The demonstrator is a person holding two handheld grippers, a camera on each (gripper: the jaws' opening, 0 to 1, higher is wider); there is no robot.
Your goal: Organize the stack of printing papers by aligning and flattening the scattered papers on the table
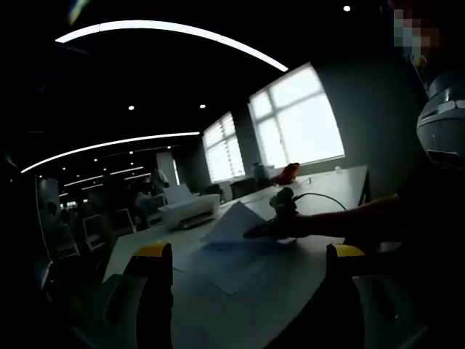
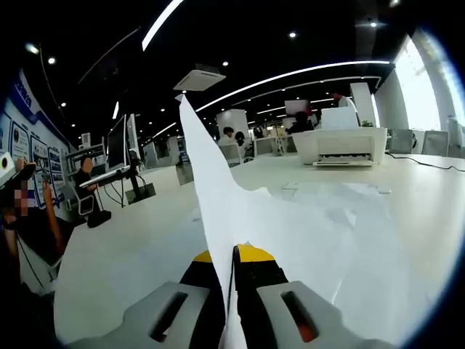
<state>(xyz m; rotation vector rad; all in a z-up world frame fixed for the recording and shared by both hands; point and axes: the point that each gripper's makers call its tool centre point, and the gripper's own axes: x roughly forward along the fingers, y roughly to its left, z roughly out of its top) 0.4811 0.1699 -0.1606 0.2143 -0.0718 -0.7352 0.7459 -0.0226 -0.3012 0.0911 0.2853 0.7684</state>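
right claw (image 2: 232, 258): clenched on lifted paper sheet (image 2: 211, 196) | left claw (image 1: 247, 251): released, above surface (image 1: 290, 283) | scattered papers (image 1: 229, 254): lying mid-surface | printer (image 2: 340, 145): far edge

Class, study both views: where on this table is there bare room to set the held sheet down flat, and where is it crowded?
Bare table lies left of the held sheet, out to the edge. Another bare strip runs right of the scattered papers, past the printer. The middle is crowded: loose papers lie there, where the right gripper works.
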